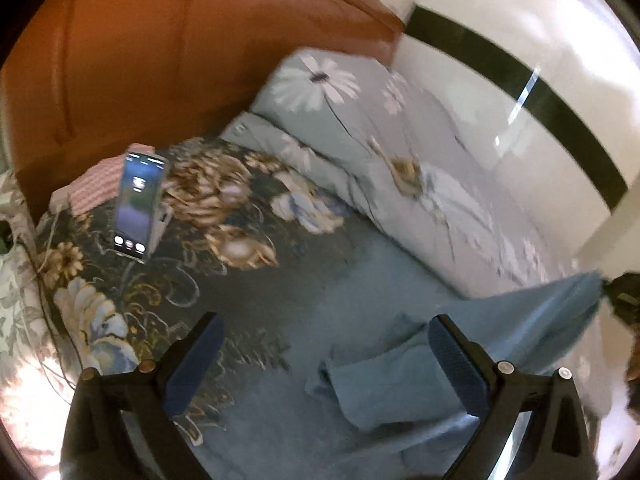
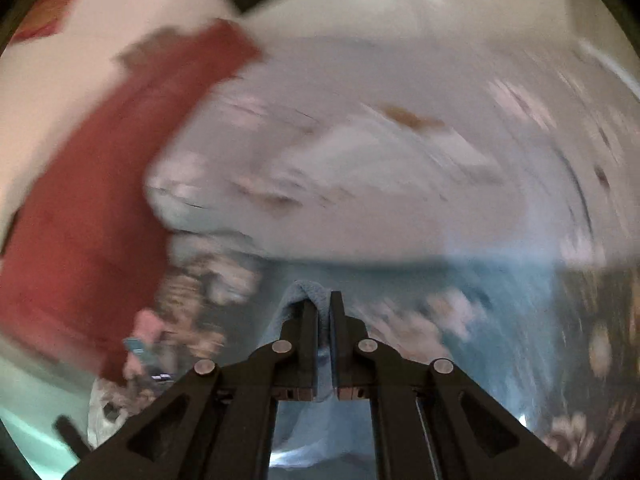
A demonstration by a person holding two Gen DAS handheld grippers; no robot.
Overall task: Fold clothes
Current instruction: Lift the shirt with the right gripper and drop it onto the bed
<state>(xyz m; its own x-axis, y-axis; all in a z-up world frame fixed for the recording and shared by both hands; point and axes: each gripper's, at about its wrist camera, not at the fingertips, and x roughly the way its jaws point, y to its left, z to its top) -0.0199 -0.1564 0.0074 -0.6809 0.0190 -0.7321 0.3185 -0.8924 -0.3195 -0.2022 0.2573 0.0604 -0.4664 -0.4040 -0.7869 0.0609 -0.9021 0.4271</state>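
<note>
Left wrist view: the left gripper (image 1: 326, 354) hangs over the bed with its jaws spread wide and nothing between them. Below it the blue cloth (image 1: 404, 384) lies on the floral sheet (image 1: 224, 216), one end bunched in a fold just under the right-hand finger, the other end drawn up in a taut band toward the frame's right edge, where the right gripper (image 1: 622, 300) shows as a dark shape. A bare stretch of sheet lies between the cloth and the phone (image 1: 138, 206), which stands propped near the orange headboard (image 1: 180, 52). The pale duvet (image 1: 400, 152) runs along the far side, its edge close beside the cloth. White wall rises beyond the duvet.

Right wrist view, heavily blurred: the right gripper (image 2: 324, 308) is pinched closed on a fold of the cloth (image 2: 298, 300), which wraps over the left finger's tip and hangs down between the fingers. The headboard (image 2: 100, 184) smears across the left.
</note>
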